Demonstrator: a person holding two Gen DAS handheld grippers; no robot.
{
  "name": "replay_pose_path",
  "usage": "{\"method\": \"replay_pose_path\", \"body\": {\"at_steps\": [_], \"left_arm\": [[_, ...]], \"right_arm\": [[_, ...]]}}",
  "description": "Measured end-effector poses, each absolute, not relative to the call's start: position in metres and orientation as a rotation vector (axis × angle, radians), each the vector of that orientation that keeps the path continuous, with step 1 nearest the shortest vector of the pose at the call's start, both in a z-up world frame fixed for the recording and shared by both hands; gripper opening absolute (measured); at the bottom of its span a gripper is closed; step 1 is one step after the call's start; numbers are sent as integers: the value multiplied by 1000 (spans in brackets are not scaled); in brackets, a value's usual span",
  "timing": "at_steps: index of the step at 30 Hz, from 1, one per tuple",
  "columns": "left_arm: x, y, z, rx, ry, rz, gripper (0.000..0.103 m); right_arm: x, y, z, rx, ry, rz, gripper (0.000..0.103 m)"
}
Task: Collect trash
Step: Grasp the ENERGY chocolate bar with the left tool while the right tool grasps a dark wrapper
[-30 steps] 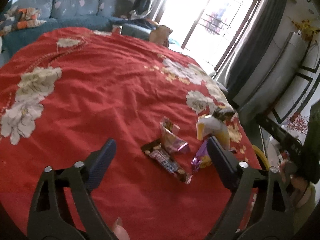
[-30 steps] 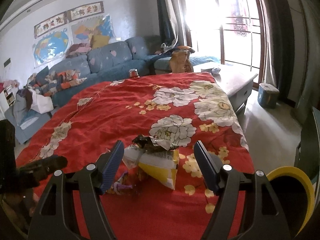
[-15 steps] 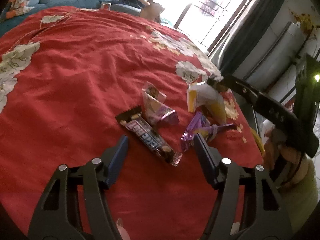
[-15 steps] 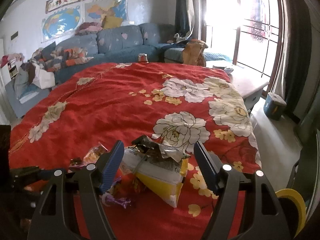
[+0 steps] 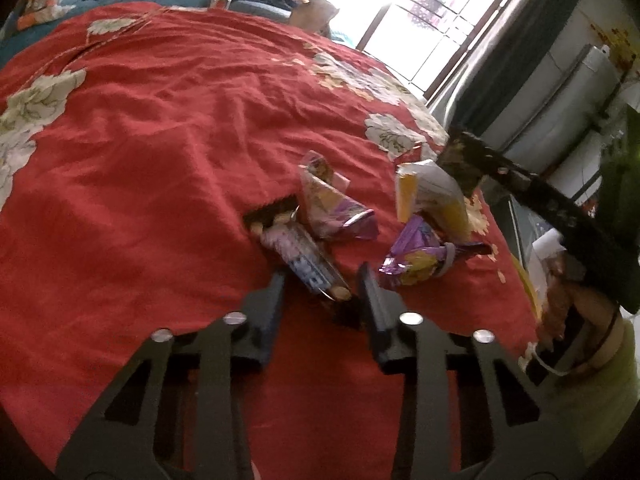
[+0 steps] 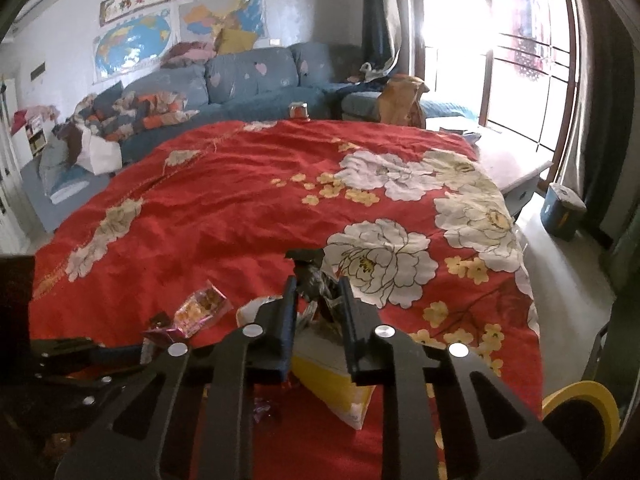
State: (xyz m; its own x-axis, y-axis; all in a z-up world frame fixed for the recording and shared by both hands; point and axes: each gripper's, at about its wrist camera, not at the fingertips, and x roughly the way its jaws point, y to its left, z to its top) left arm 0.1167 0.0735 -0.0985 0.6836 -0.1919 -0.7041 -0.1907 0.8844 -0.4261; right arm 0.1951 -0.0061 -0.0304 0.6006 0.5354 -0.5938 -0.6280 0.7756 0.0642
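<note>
The left tongs (image 5: 322, 288) sit low over the red bedspread (image 5: 160, 152), narrowed around the near end of a candy bar wrapper (image 5: 298, 252); that end is lost in blur and shadow between the tips, so I cannot tell whether they actually pinch it. The right tongs (image 6: 318, 300) are pressed onto the crumpled dark top of a yellow chip bag (image 6: 340, 384), whose lower half is hidden behind the frame. In the left view the same bag (image 5: 430, 196) stands upright with the right tongs' tip on its top. Between the wrapper and the bag lie a folded purple packet (image 5: 332, 204) and a crinkled purple wrapper (image 5: 416, 256), all close together near the bed's right edge. The right view cuts the purple wrapper off below the frame and shows an orange packet (image 6: 200, 308) beside the left tongs' arm. A yellow-rimmed bin (image 6: 580, 420) stands just off the bed's near right corner, partly cropped. The rest of the bedspread stretches open toward the sofa (image 6: 240, 88) at the far edge.
</note>
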Motion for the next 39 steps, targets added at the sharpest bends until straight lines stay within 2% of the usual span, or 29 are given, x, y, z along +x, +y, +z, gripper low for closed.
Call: {"method": "replay_pose_path", "body": {"at_steps": [6,9,22,39], "left_arm": [[116,84,-99,-548,820,4,14],[114,90,-95,-558,798,21,13],[100,102,-60,-533,679,42,12],[99,42,-30,-418,635,-113,11]], "right_arm": [[189,-22,-20,-78,613,673,13],[185,-32,-14,-40,602,661,7],[164,-75,-5,100,588,632,7],[135,-109,6,149,562,612,7]]}}
